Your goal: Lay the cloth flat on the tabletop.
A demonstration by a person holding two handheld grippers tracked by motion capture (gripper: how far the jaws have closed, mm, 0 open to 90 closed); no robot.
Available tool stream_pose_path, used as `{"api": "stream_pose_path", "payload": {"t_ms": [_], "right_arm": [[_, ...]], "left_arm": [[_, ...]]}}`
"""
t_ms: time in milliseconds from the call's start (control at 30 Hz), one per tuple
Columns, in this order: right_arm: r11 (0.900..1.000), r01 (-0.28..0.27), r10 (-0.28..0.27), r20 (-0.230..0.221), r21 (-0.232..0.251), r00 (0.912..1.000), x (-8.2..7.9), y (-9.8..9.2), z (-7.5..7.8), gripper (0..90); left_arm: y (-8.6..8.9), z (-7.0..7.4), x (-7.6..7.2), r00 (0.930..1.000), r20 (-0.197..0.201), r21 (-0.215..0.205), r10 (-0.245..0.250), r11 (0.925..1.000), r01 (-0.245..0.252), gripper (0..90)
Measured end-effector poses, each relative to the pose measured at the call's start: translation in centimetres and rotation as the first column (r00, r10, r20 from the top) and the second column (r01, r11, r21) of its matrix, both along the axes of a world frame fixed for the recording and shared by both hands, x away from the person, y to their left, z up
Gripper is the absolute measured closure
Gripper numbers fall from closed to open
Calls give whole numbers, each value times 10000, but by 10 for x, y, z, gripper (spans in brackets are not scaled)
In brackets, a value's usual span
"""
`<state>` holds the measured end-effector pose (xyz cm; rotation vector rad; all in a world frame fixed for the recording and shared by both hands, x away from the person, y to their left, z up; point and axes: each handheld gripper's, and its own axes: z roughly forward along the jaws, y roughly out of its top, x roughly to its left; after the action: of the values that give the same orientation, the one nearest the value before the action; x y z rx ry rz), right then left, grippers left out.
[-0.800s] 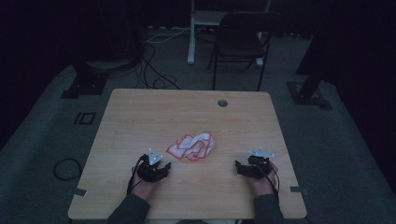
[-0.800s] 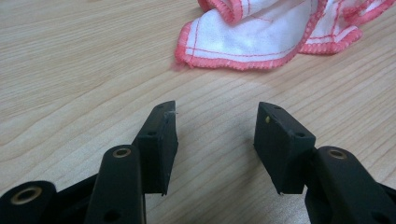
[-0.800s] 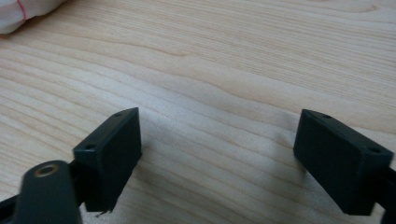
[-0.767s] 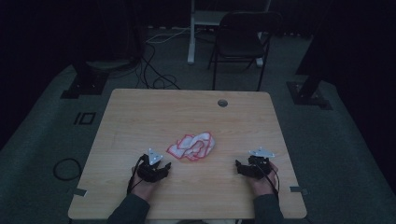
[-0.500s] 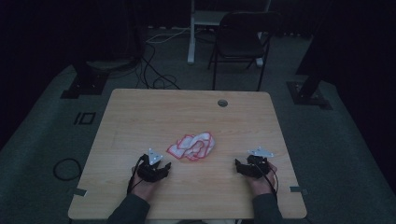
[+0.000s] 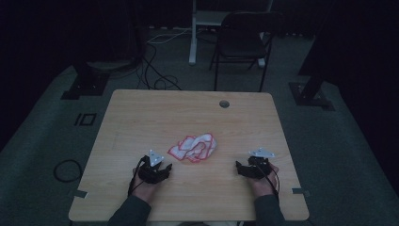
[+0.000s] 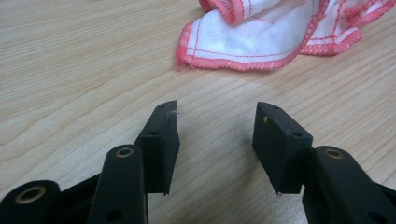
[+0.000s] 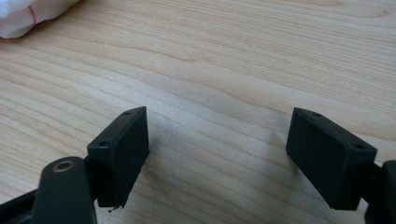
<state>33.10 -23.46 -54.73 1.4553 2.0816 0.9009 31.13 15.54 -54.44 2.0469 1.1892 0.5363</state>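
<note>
High view shows a dark room with a grey floor (image 6: 42, 141), and in the middle of it a light wooden table (image 6: 141, 113). Behind the far edge of the table stands a black folding chair (image 6: 242, 42), and some black cables (image 6: 157, 70) lie on the floor to the left of it. Near the far edge of the table top there is a small round hole (image 6: 224, 103).

A crumpled white cloth with a red-pink hem (image 6: 194, 147) lies on the table, a little nearer to the person than the middle, between the two grippers and slightly beyond them.

The person's forearms come in from the near edge. The left gripper (image 6: 162, 169) rests low at the table, just beside the near left corner of the cloth but apart from it. The right gripper (image 6: 241, 169) is well apart from the cloth, on its right side.

In the left gripper view, the left gripper (image 7: 215, 133) has its jaws parted with a moderate gap, and between them is only bare wood. The cloth (image 7: 261, 37) lies near, just ahead of the jaw tips, not touching them.

In the right gripper view, the right gripper (image 8: 217, 140) has its jaws spread wider, and they hold nothing. A small part of the cloth (image 8: 28, 16) is at the upper left corner, well apart from the jaws.
</note>
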Motion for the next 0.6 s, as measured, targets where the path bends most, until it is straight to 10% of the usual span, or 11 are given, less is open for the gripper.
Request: {"api": "stream_pose_path", "payload": {"t_ms": [200,600], "right_arm": [[9989,-113,113,12,461,9999,-1,-2,4,489],[9889,-1256,1233,330,799,9918,-2,12,21,622]], "left_arm": [[3,1,2,9999,-106,-165,15,9999,-16,568],[-10,16,1,9980,209,-126,-602,9981,605,600]]}}
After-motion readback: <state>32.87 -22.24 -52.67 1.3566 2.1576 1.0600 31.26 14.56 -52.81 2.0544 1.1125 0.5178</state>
